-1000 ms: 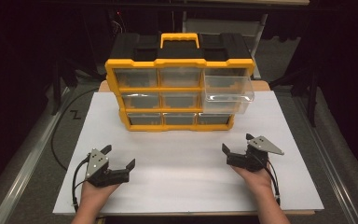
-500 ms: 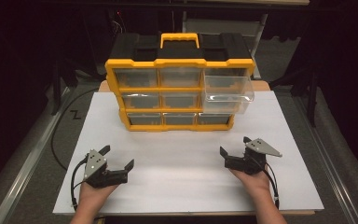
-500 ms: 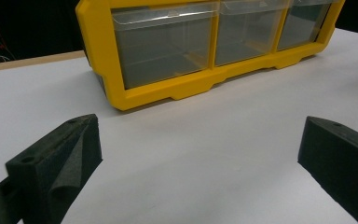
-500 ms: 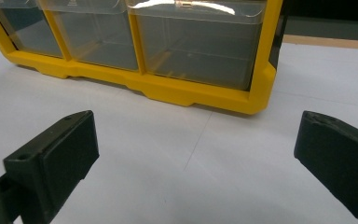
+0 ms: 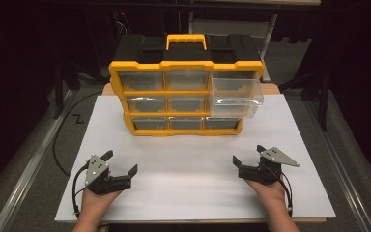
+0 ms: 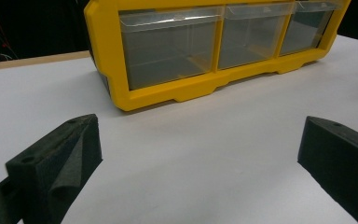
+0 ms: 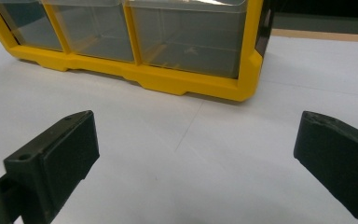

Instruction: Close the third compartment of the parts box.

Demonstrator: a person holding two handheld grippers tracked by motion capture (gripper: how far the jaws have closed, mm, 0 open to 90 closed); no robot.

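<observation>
A yellow and black drawer cabinet (image 5: 186,92) with clear drawers stands at the back of the white table (image 5: 193,159). Its top right drawer (image 5: 235,91) is pulled out; the others sit flush. My left gripper (image 5: 121,163) rests near the front left of the table, open, with nothing between its jaws. On the front right, my right gripper (image 5: 249,156) is open and empty too. The left gripper view looks at the cabinet's bottom row (image 6: 214,42) beyond the left gripper (image 6: 198,154). The right gripper view has that row's right end (image 7: 186,39) ahead of the right gripper (image 7: 196,154).
A black cable (image 5: 60,140) trails off the table's left edge onto the grey floor. Dark stands and furniture legs (image 5: 60,82) surround the back. Bare white tabletop lies between both grippers and the cabinet.
Both hands have slid slightly toward the table's front edge, the right one also a little leftward. Jaws stay open.
</observation>
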